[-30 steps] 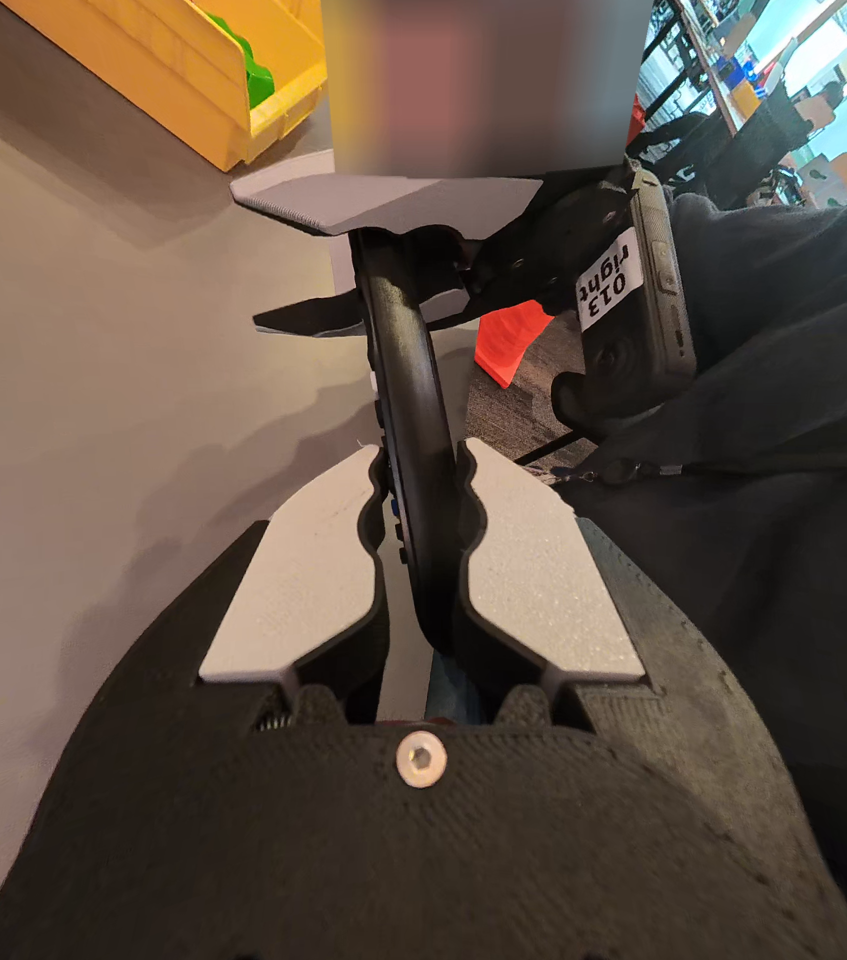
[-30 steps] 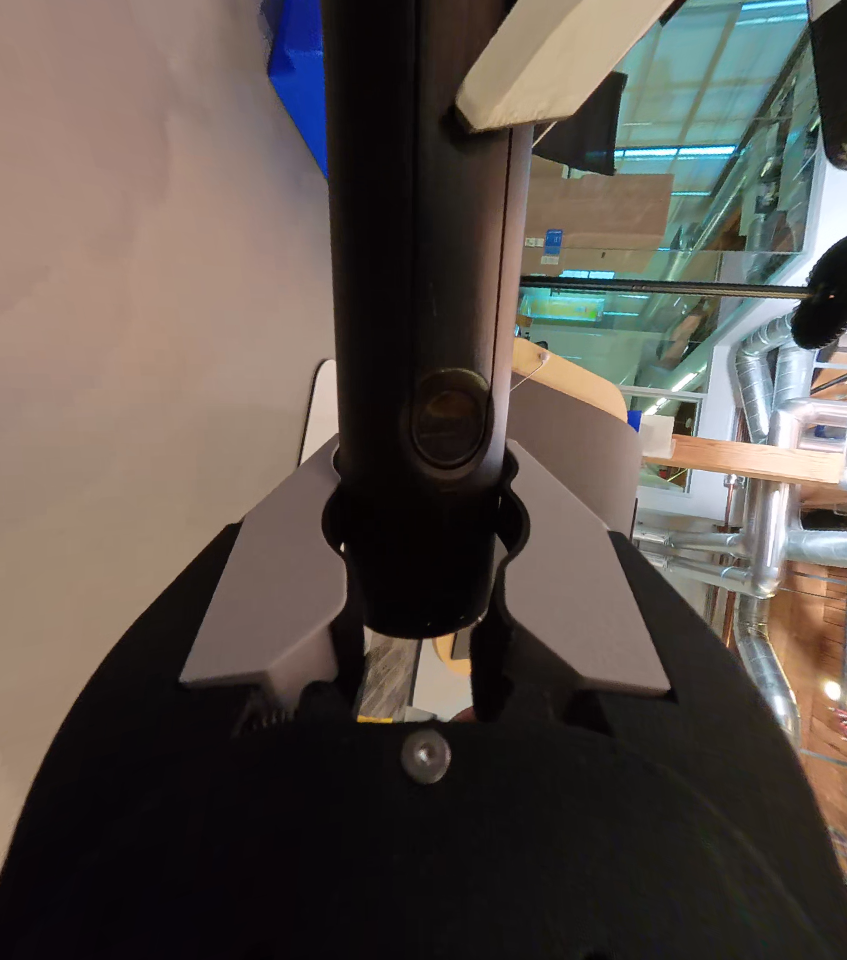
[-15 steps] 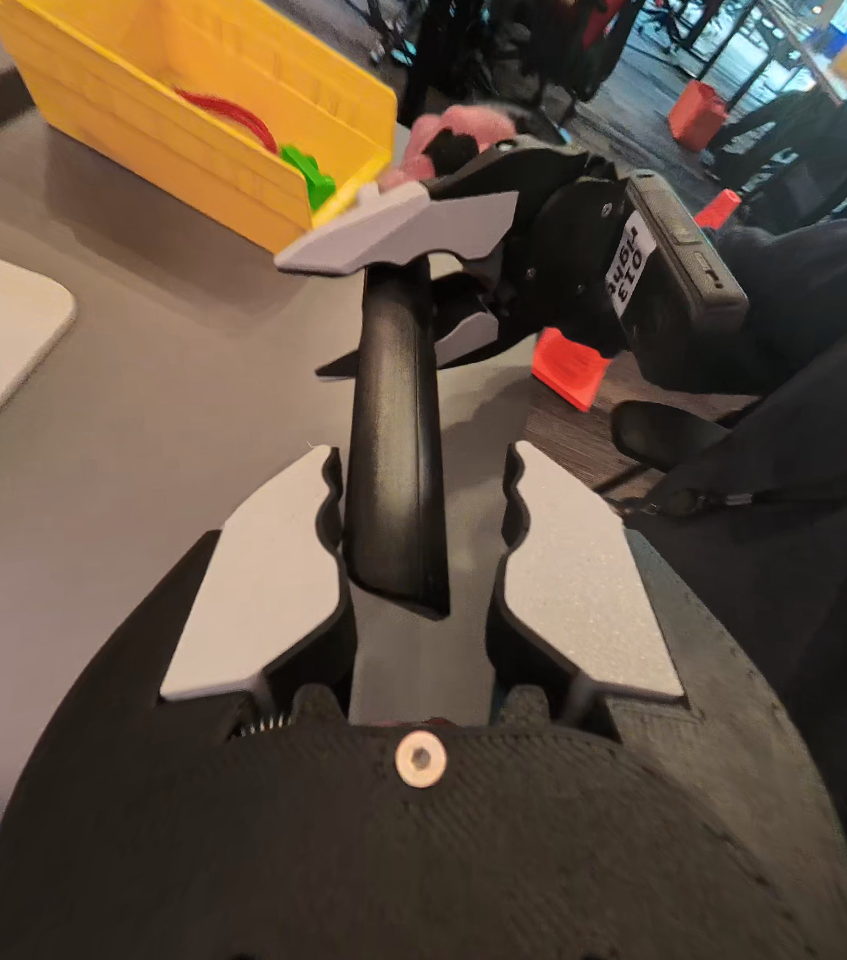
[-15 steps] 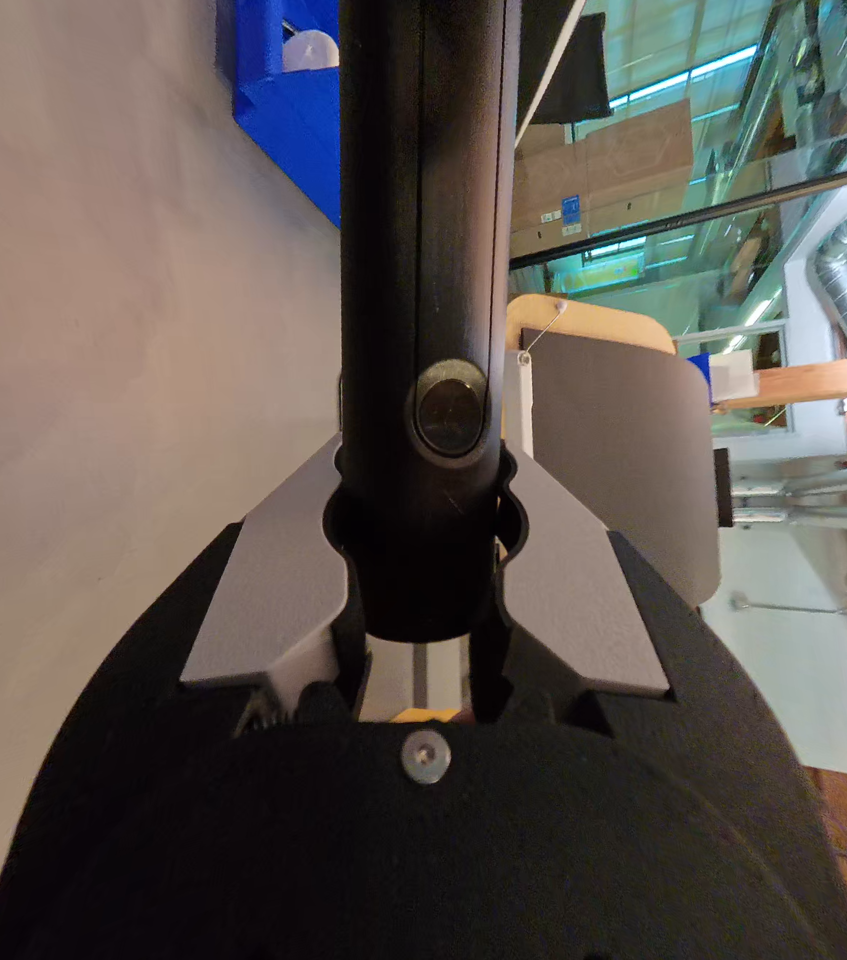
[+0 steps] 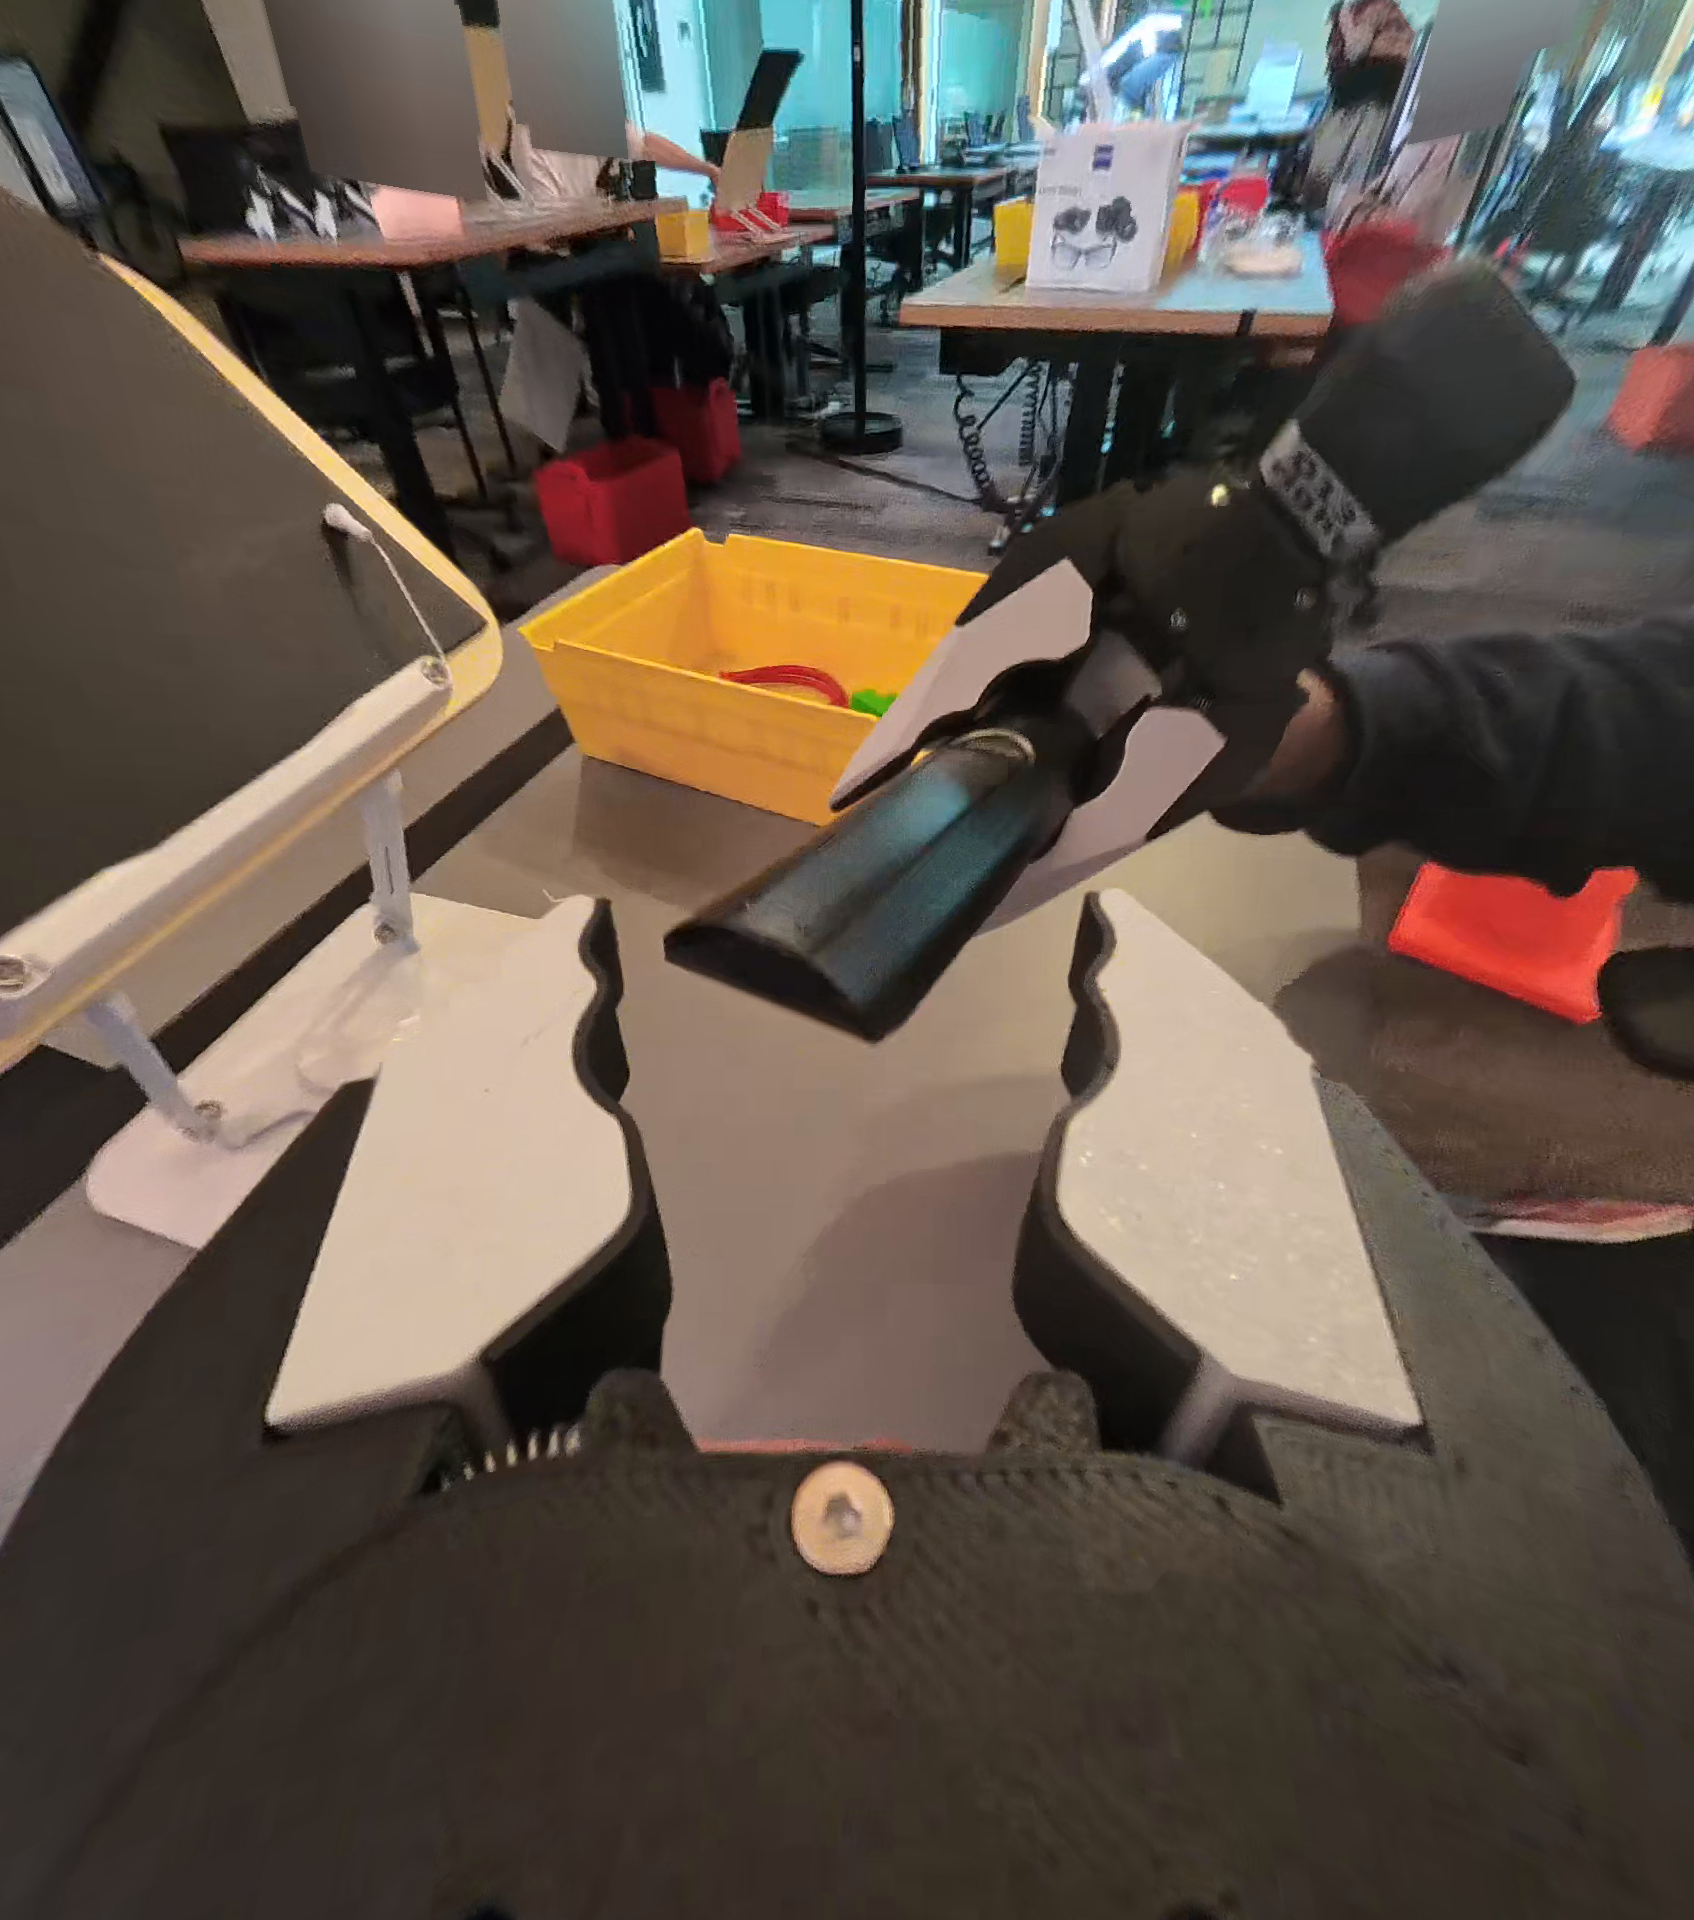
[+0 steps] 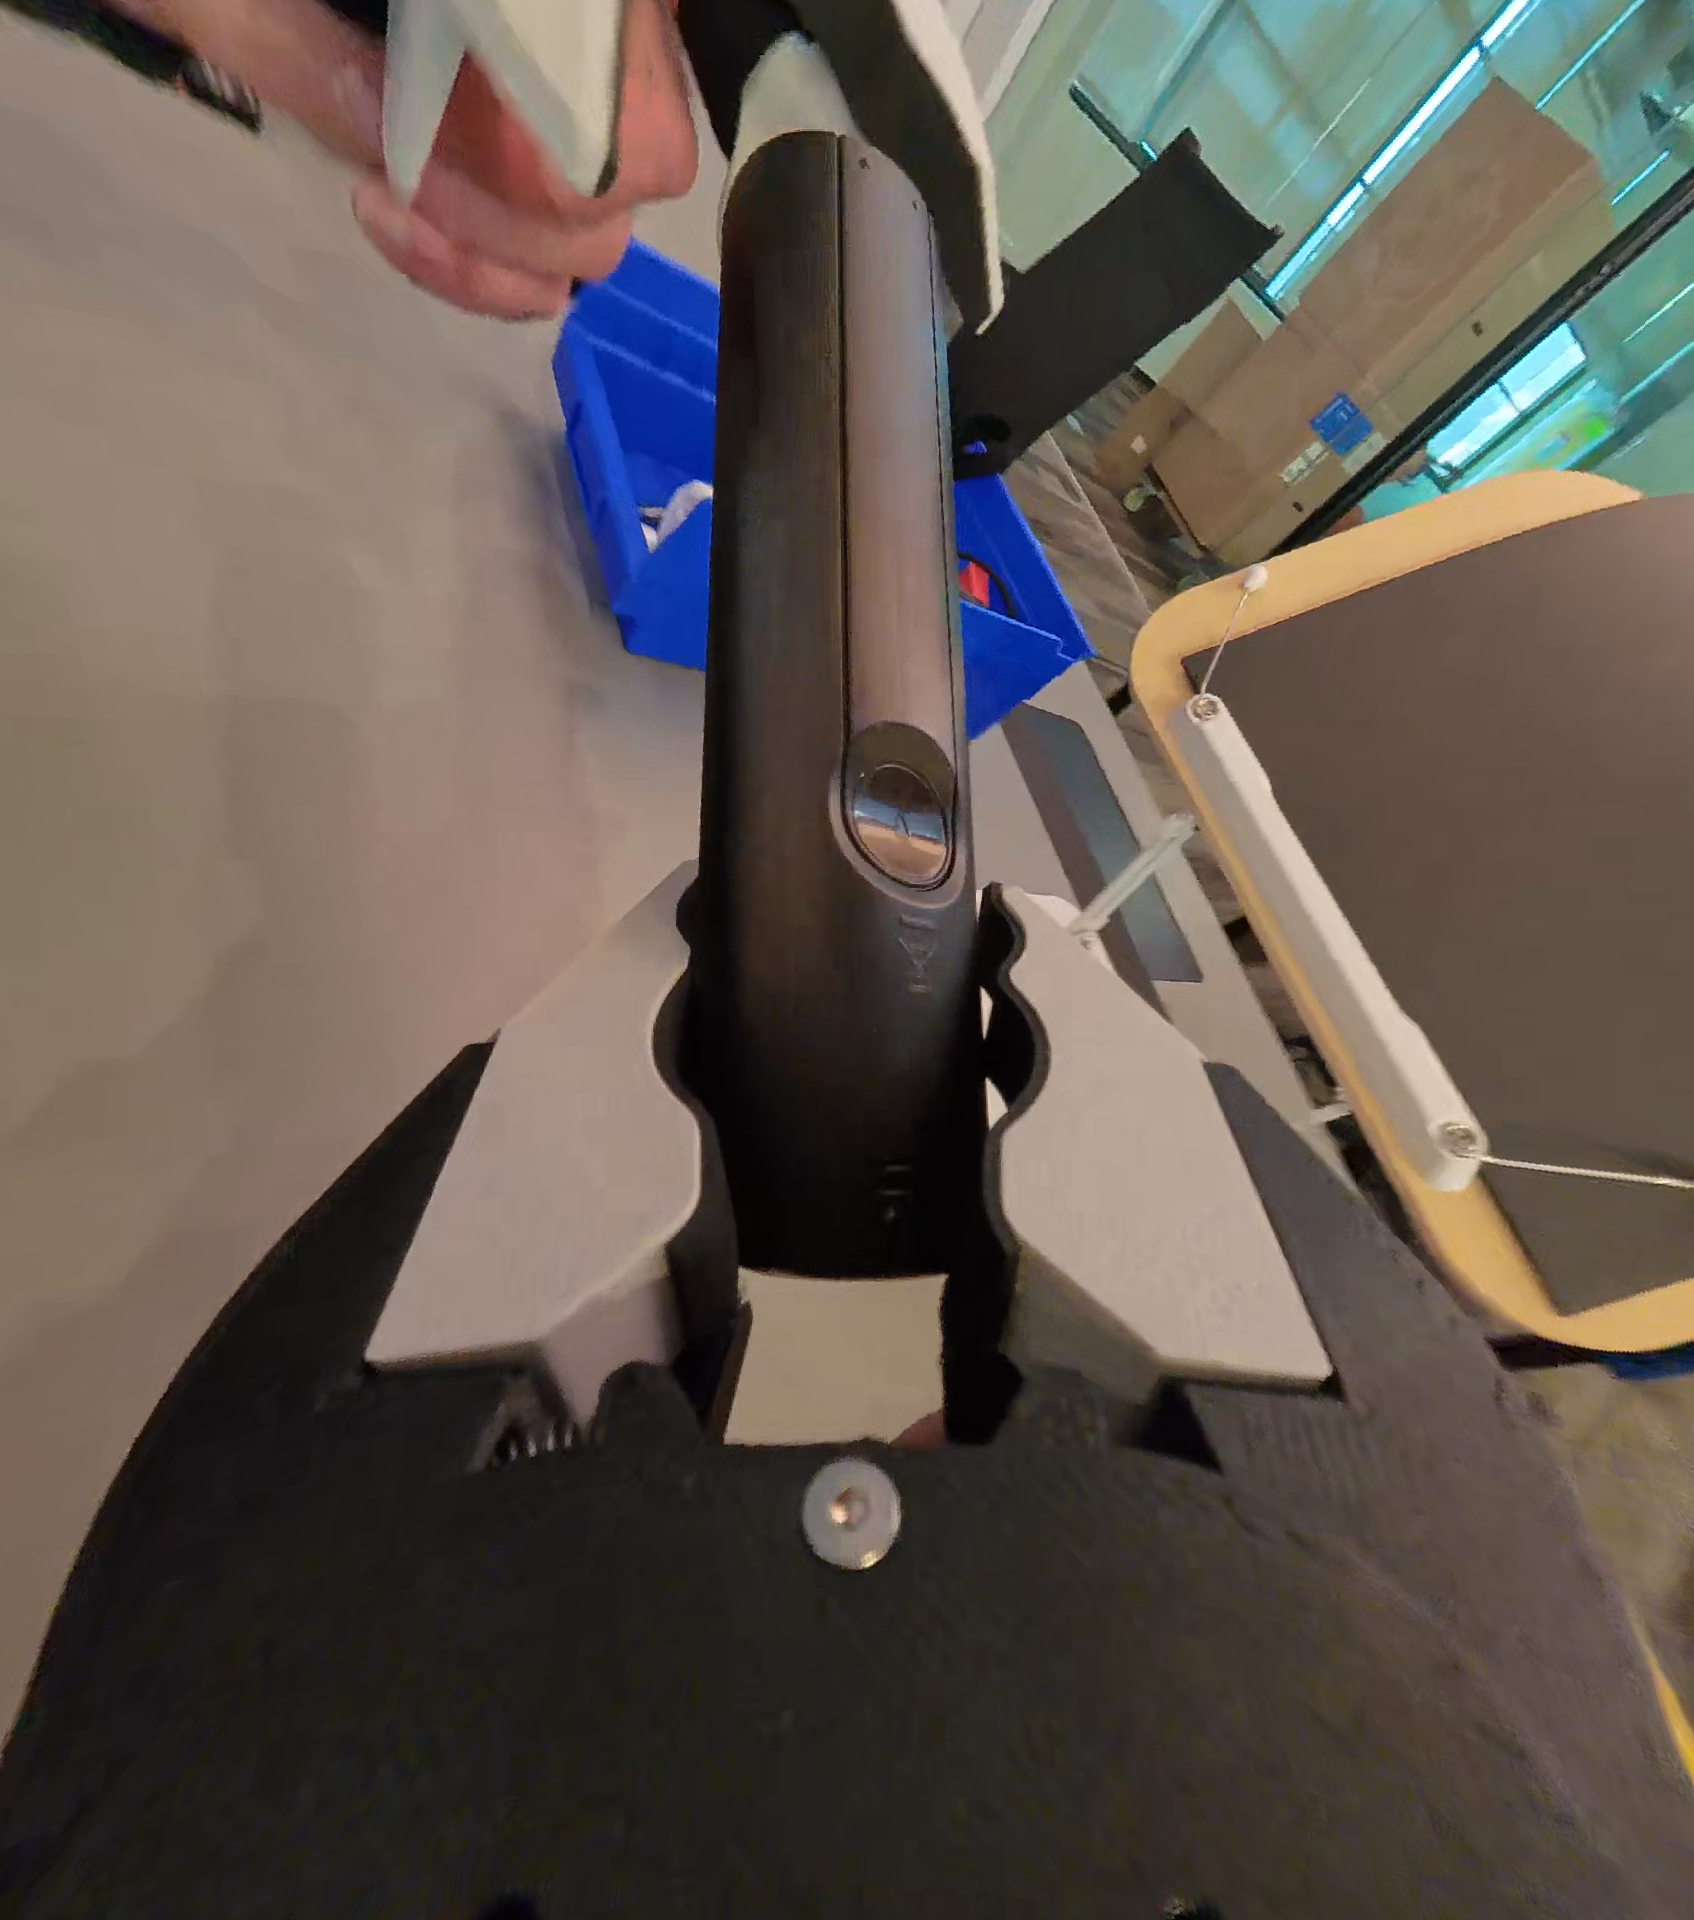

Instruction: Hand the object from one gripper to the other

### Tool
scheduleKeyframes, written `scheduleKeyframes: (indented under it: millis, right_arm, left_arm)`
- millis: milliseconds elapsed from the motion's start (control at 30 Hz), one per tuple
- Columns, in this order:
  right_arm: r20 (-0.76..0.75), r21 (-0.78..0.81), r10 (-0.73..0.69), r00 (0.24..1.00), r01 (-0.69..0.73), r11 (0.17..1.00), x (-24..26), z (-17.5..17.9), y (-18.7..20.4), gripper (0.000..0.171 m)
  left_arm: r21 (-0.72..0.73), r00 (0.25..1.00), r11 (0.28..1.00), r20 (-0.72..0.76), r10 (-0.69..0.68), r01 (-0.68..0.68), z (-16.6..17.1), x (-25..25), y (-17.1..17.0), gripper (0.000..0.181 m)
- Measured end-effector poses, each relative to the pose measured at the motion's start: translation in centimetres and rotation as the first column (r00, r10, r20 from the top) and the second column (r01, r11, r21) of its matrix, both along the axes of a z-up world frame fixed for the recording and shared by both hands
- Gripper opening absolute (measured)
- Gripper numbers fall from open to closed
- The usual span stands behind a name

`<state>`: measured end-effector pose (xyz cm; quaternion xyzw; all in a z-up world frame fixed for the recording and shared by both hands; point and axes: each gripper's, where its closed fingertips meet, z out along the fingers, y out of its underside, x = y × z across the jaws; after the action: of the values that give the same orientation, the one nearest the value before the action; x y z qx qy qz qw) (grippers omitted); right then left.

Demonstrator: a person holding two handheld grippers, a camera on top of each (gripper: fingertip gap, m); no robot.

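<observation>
Up close, my left gripper (image 5: 843, 1049) has its two grey fingers (image 5: 469, 1174) spread wide apart with nothing between them, just bare grey tabletop (image 5: 822, 1226) showing through the gap. Right past their tips the black handle-shaped object (image 5: 874, 894) floats in the air, flat end pointing toward me and slightly left, not touching either finger. Its other end is clamped in my right gripper (image 5: 1019, 748), whose grey fingers squeeze it from both sides, with my dark sleeve (image 5: 1549, 748) behind. From the right gripper's own camera it's the same deal: both fingers (image 6: 562, 1143) pressed snug against the sides of the object (image 6: 832, 727), which sticks straight out ahead and has an oval silver button (image 6: 900, 816) on its top face just past the fingertips. Off to my left there's a dark panel with a pale wooden rim (image 5: 126, 582) propped on a white stand (image 5: 240, 1101), which sits on the table. Further out on the table, a yellow bin (image 5: 718, 686) with something red and something green inside. The right camera also catches a blue bin (image 6: 635, 499) beyond the object, plus my other hand (image 6: 521, 187) blurry at the top. Way back it's just desks (image 5: 1113, 301) and red bins (image 5: 614, 499) on the floor.
</observation>
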<state>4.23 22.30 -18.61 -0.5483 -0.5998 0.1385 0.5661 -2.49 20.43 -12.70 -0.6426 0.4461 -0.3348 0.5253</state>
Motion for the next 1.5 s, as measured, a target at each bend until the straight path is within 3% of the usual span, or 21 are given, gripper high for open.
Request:
scheduleKeyframes:
  millis: [67, 167, 300, 500, 667, 800, 900, 967, 1100, 1233, 1333, 1467, 1500]
  right_arm:
    - [-0.056, -0.072, 0.036, 0.998, -0.040, 0.997, 0.1, 0.4, -0.5, 0.048]
    - [-0.158, -0.216, 0.118, 0.980, -0.151, 0.965, -0.2, 1.1, -1.5, 0.047]
    - [-0.355, -0.394, 0.219, 0.909, -0.358, 0.846, -0.8, 2.2, -3.6, 0.047]
    - [-0.569, -0.510, 0.293, 0.768, -0.609, 0.608, -0.9, 3.1, -6.5, 0.047]
    - [-0.675, -0.524, 0.314, 0.667, -0.734, 0.433, -0.5, 3.5, -8.1, 0.047]
    - [-0.708, -0.529, 0.304, 0.638, -0.763, 0.371, -0.4, 3.8, -8.5, 0.047]
    - [-0.689, -0.535, 0.296, 0.661, -0.740, 0.408, -0.7, 3.5, -8.1, 0.044]
    - [-0.653, -0.553, 0.275, 0.705, -0.693, 0.463, -0.6, 3.0, -7.3, 0.059]
    - [-0.525, -0.536, 0.224, 0.821, -0.524, 0.662, 0.8, 2.2, -5.0, 0.062]
    - [-0.430, -0.493, 0.184, 0.884, -0.401, 0.772, 2.4, 2.2, -4.2, 0.062]
    - [-0.383, -0.498, 0.170, 0.908, -0.358, 0.790, 2.6, 1.5, -4.3, 0.056]
    - [-0.418, -0.507, 0.184, 0.889, -0.397, 0.766, 2.3, 1.1, -5.0, 0.022]
    - [-0.423, -0.515, 0.182, 0.888, -0.401, 0.758, 2.3, 0.9, -5.0, 0.022]
  left_arm:
    - [0.072, 0.998, 0.997, -0.048, 0.032, -0.029, -0.3, -0.3, 0.2, 0.085]
    - [0.071, 1.000, 0.997, -0.020, 0.020, -0.018, -0.3, -0.2, 0.4, 0.088]
    - [0.003, 0.982, 0.997, 0.173, -0.079, 0.080, 1.0, 1.5, 0.2, 0.086]
    - [0.049, 0.884, 0.954, 0.364, -0.293, 0.296, 3.7, 4.8, -1.9, 0.066]
    - [0.088, 0.819, 0.896, 0.374, -0.436, 0.436, 4.5, 6.4, -4.1, 0.036]
    - [0.093, 0.808, 0.891, 0.387, -0.444, 0.445, 4.8, 7.0, -4.4, 0.028]
    - [0.079, 0.814, 0.901, 0.400, -0.421, 0.427, 5.0, 7.2, -4.1, 0.025]
    - [0.050, 0.828, 0.909, 0.394, -0.400, 0.415, 5.0, 7.4, -3.7, 0.024]
    - [-0.023, 0.877, 0.931, 0.344, -0.335, 0.365, 4.9, 7.9, -2.8, 0.024]
    - [-0.130, 0.933, 0.951, 0.267, -0.240, 0.281, 4.3, 8.6, -1.5, 0.024]
    - [-0.208, 0.954, 0.950, 0.239, -0.181, 0.232, 3.9, 9.4, -0.6, 0.024]
    - [-0.288, 0.966, 0.931, 0.191, -0.173, 0.224, 3.0, 10.6, -0.4, 0.024]
    - [-0.301, 0.964, 0.923, 0.189, -0.187, 0.238, 2.8, 10.9, -0.6, 0.024]
